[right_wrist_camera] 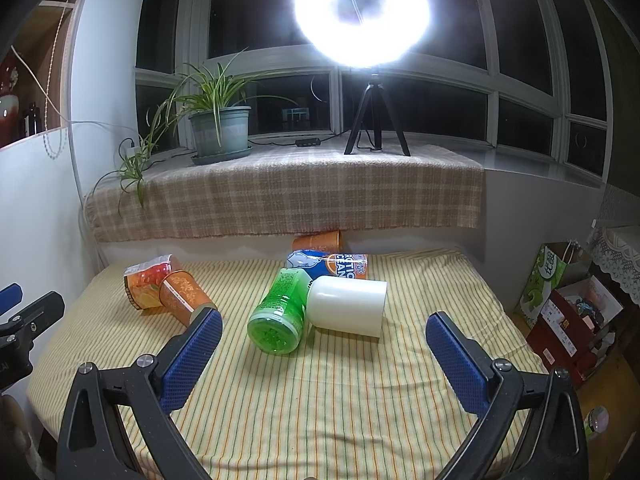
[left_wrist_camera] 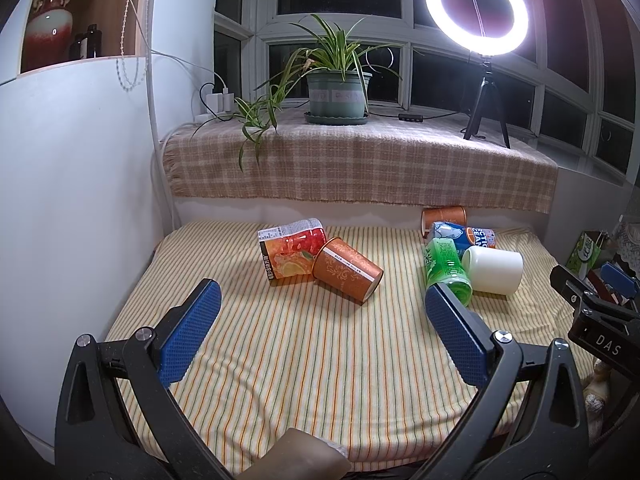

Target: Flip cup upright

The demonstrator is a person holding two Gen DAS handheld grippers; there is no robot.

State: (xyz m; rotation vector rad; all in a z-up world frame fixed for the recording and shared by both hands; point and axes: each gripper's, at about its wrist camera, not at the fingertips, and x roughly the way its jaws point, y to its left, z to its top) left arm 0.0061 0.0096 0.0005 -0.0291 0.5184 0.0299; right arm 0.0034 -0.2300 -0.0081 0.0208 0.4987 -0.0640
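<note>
Blue ribbed pads line both sets of jaws, and on both grippers they stand wide apart with nothing between them. The left gripper [left_wrist_camera: 323, 328] hangs above the near part of the striped cloth [left_wrist_camera: 320, 360] that covers the desk; the right gripper [right_wrist_camera: 324, 360] does the same a little further toward the desk's right edge.

Ahead of the left gripper, toward the far left of the desk, an orange patterned cup [left_wrist_camera: 347, 269] lies on its side, its mouth turned to the near right, touching a fruit-print cup [left_wrist_camera: 290, 251] that lies beside it. Ahead of the right gripper lies a white cup [right_wrist_camera: 347, 305] on its side, touching a green cup [right_wrist_camera: 280, 314]; behind them lie a blue can [right_wrist_camera: 328, 266] and another orange cup [right_wrist_camera: 318, 241] at the far edge.

No cup is gripped or upright, so the task looks to be at its approach step. Which cup is meant I cannot tell. The next move probably calls for lowering open jaws around one cup's wall, closing gently, then lifting and turning it mouth up clear of its neighbour.
</note>
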